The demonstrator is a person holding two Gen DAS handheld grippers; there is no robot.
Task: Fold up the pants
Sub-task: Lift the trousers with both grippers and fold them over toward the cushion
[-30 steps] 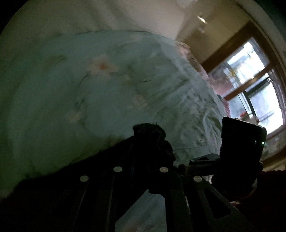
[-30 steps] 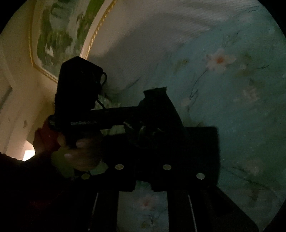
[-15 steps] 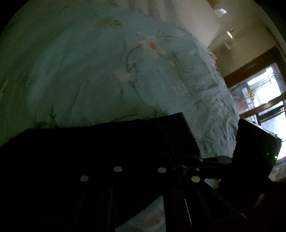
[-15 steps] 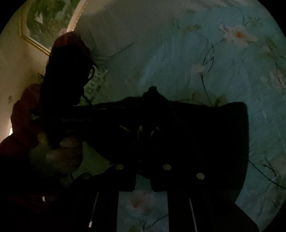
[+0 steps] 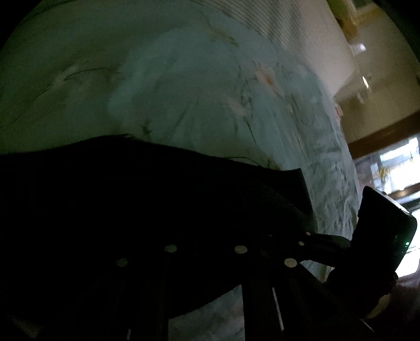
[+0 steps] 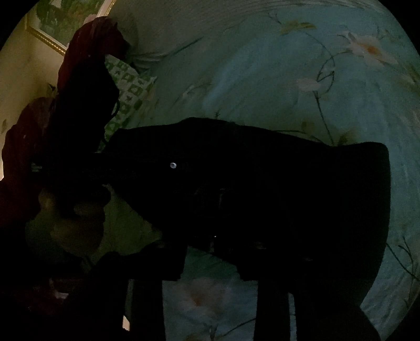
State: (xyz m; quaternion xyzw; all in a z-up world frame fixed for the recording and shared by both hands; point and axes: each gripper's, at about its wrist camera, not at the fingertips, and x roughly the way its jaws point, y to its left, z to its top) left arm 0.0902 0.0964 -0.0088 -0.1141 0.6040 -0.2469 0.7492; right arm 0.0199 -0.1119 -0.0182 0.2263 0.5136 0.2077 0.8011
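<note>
The black pants (image 5: pixel 157 199) hang as a dark sheet in front of both cameras, over a pale teal floral bedsheet (image 5: pixel 183 91). In the left wrist view my left gripper (image 5: pixel 207 236) is buried in the black cloth, shut on the pants' edge. In the right wrist view the pants (image 6: pixel 288 188) spread wide across the middle, and my right gripper (image 6: pixel 210 233) is shut on their lower edge. The other gripper (image 6: pixel 78 168) and a hand show at the left. The right gripper (image 5: pixel 380 230) shows at the right of the left wrist view. The fingertips are hidden by cloth.
The teal floral bedsheet (image 6: pixel 288 78) fills the background. A green and white patterned pillow (image 6: pixel 128 89) lies at the head end. A framed picture (image 6: pixel 65 23) hangs on the wall. A bright window (image 5: pixel 393 168) is at the right.
The pants have spread from a small bunch at the grippers into a wide flat sheet. Both grippers have moved lower toward the bed, and the cloth now covers more of each view.
</note>
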